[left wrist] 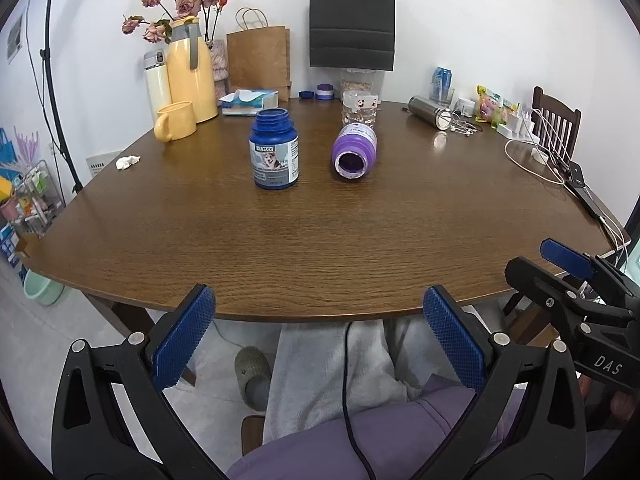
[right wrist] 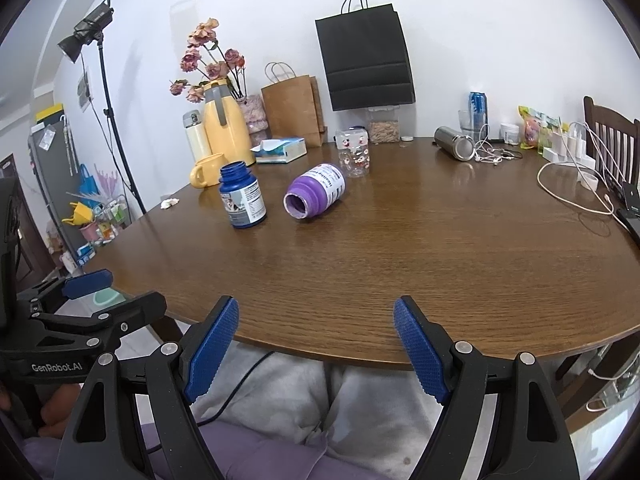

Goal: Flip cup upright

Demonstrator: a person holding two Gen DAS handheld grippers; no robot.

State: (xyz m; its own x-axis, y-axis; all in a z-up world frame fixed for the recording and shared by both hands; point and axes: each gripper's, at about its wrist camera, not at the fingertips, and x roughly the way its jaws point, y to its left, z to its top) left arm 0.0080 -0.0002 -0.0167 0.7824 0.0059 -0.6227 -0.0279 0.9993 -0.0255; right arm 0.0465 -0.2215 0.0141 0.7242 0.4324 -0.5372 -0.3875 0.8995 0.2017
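A purple bottle lies on its side mid-table, its open mouth facing me. Left of it a blue bottle stands upright without a lid. Just behind the purple one stands a clear printed cup; I cannot tell which way up it is. My left gripper and right gripper are both open and hold nothing. They hover at the near table edge, far short of the bottles, above a person's lap.
A yellow mug, yellow jug, tissue box and paper bags stand at the back left. A steel flask, cables and chargers crowd the right. A chair stands at the far right.
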